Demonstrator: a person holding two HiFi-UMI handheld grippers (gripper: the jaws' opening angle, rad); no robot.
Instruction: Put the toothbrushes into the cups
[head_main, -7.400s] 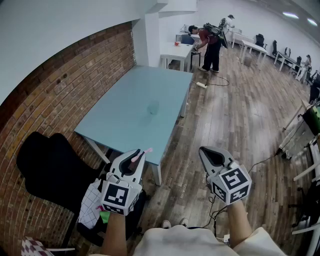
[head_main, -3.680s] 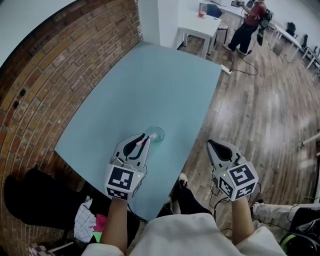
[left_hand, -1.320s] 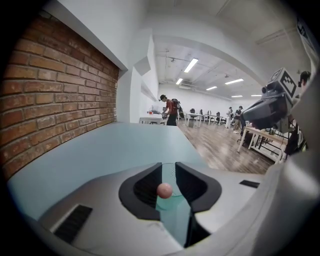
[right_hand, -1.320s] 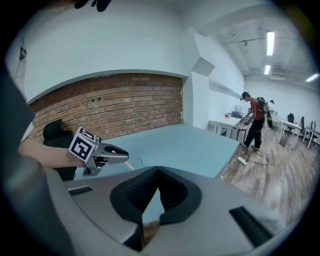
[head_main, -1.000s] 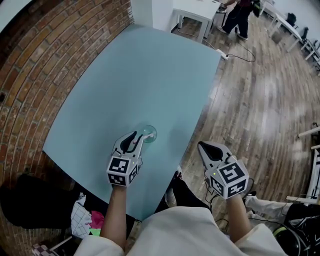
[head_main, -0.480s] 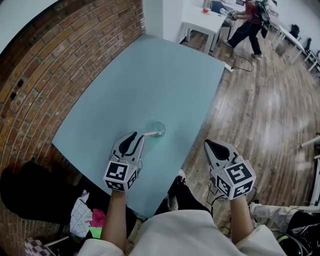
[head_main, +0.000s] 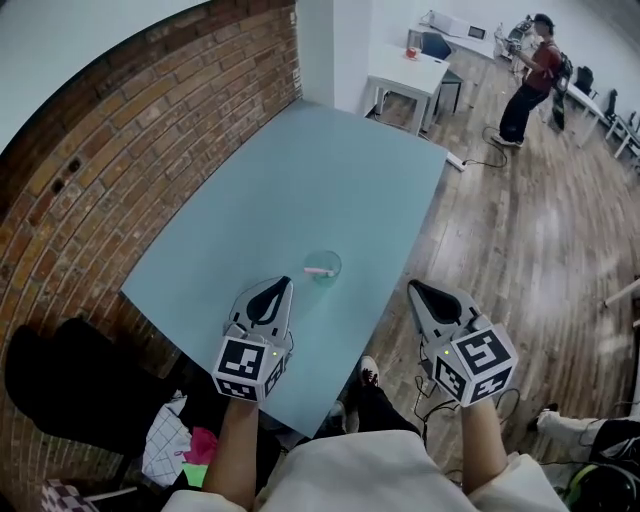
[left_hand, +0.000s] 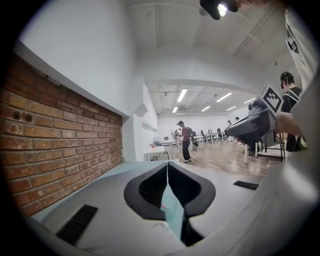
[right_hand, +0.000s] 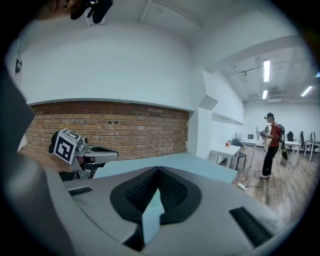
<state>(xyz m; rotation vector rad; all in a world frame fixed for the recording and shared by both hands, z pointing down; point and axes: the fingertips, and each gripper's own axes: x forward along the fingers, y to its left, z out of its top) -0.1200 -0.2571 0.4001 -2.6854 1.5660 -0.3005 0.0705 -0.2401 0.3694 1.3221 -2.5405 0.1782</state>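
Grey plastic, the left claw (head_main: 285, 283) hangs over the desk (head_main: 250, 190) by its near edge. Its jaws are closing with nothing between them, the tips already meeting; a second ago they stood wide apart right at the cup. The right claw (head_main: 412, 287) is clenched and empty, out past the desk's right edge over the wooden floor (head_main: 500, 230). Each claw carries a cube of black-and-white square markers.

Just beyond the left claw, with a strip of bare desk between, the clear cup (head_main: 323, 260) stands near the right edge. The pink toothbrush (head_main: 318, 271) rests slanted in it; a few seconds ago the left claw gripped that brush.

Farther off, a brick wall (head_main: 120, 150) runs along the desk's left edge, and a person (head_main: 535, 80) stands among white tables.
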